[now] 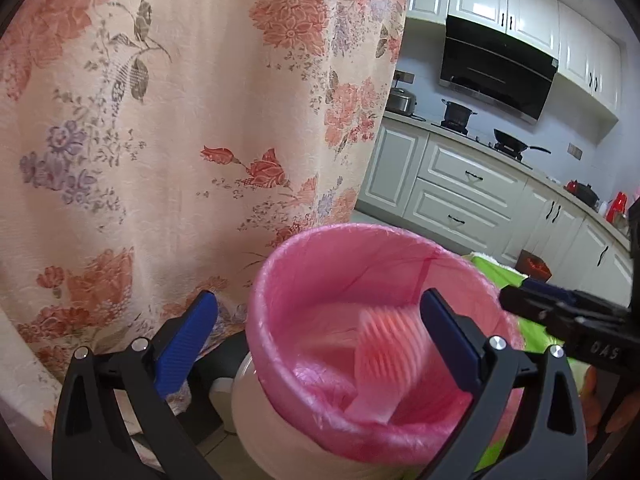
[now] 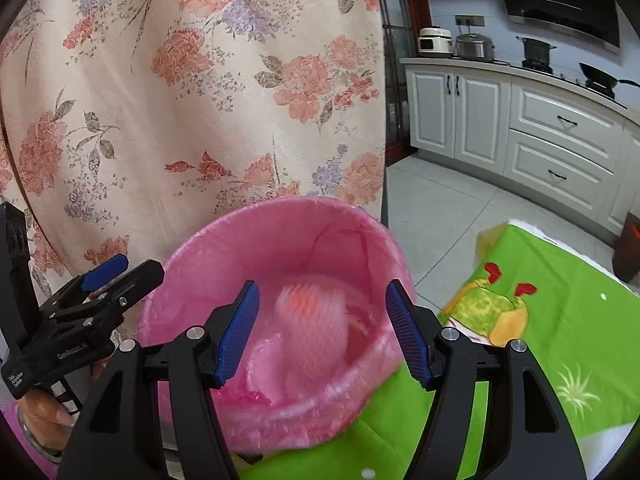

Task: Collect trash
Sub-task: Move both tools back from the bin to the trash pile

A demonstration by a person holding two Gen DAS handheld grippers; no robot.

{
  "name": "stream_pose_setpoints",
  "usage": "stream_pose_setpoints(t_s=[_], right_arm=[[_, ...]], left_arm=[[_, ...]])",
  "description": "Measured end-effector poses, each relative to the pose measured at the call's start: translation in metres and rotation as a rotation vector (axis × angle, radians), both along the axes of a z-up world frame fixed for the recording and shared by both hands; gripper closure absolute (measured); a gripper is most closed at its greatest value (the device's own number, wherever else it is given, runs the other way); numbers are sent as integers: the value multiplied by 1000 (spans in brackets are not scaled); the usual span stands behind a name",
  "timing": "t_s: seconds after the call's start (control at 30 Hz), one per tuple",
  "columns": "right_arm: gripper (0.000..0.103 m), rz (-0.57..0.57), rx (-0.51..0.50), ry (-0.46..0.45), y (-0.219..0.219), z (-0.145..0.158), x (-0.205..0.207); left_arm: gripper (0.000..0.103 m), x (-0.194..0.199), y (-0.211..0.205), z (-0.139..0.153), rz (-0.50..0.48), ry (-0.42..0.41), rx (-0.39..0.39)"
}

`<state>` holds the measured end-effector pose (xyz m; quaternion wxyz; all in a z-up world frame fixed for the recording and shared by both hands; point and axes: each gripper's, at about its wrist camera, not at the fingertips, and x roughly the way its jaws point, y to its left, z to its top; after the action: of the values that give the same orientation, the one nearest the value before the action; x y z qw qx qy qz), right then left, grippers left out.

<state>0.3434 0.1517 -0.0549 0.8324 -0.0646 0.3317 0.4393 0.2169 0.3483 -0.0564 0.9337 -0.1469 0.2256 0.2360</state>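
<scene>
Home kitchen: white cabinets point(image 2: 560, 120), range hood point(image 1: 496, 72), wok point(image 1: 512, 145).

Left gripper point(image 1: 316, 336): jaws spread wide, nothing between the blue pads, tilted downward.
Right gripper point(image 2: 322, 324): jaws spread wide, holding nothing, tilted downward.
Spacing: side by side, close, not touching.
Left hand point(image 2: 44, 416): wrapped around the left gripper's handle.

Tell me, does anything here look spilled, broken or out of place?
Nothing stands out. The blurred pink foam net sleeve lies inside the bin's pink plastic liner, not on the floor. Both tools, left and right, are open and empty above it.
</scene>
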Motion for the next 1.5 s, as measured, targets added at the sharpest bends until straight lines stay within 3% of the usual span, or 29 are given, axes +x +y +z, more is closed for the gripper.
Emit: stream_pose_setpoints(t_s=[0.23, 0.37, 0.7, 0.9, 1.0, 1.23, 1.5], right_arm=[[34, -115, 56, -9, -71, 32, -25], [28, -168, 64, -27, -120, 44, -50], [27, -332, 27, -83, -259, 49, -111], [27, -434, 14, -78, -324, 34, -134], [27, -483, 18, -39, -352, 19, -140], [27, -529, 26, 11, -386, -7, -154], [27, -576, 26, 38, -412, -25, -168]], left_arm=[[5, -27, -49, 11, -22, -28, 61], [5, -39, -91, 9, -102, -17, 65], [5, -56, -201, -7, -310, 9, 22], [5, -67, -255, -17, -371, 22, -5], [5, -78, -278, -21, -369, 4, 25], [5, -93, -339, -34, -530, 31, 101], [5, -94, -386, -61, -627, 89, 177]])
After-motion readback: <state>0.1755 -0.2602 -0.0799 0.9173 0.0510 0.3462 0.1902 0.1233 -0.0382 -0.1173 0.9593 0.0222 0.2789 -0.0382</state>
